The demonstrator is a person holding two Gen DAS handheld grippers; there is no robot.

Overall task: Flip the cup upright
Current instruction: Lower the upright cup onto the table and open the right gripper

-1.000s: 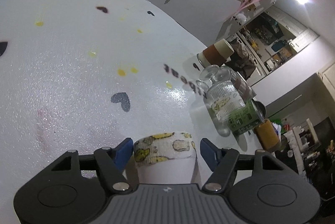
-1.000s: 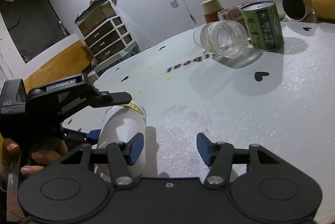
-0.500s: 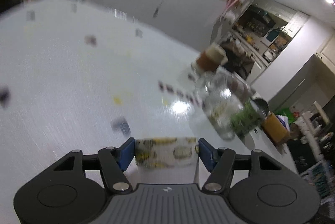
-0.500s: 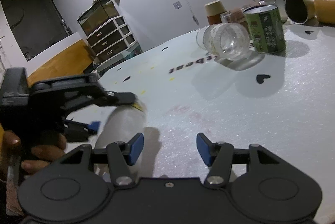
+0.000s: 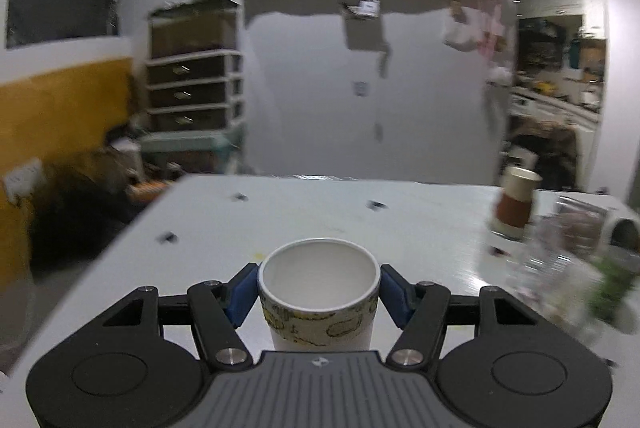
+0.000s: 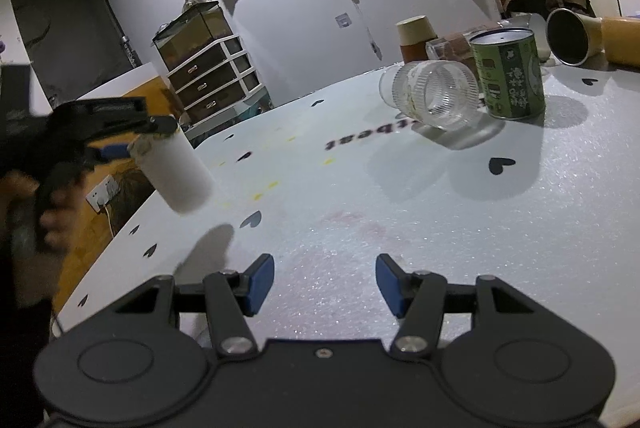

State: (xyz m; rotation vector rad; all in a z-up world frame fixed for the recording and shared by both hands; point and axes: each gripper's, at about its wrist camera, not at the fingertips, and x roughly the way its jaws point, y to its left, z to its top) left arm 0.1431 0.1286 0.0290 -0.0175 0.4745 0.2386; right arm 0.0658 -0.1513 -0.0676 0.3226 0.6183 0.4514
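A white paper cup with a yellow patterned band near its rim sits between my left gripper's blue pads, which press on both its sides. Its open mouth faces up and towards the camera. In the right wrist view the cup hangs tilted in the air above the table's left edge, held by the left gripper, with its shadow on the table below. My right gripper is open and empty, low over the near part of the white table.
At the far right of the table lie a clear ribbed glass jar on its side, a green tin, a brown paper cup and a tipped metal cup. Drawers stand beyond the table's left edge.
My left gripper has lifted the cup off the table and turned it from lying down to mouth-up. The right gripper has stayed open and nearly still.
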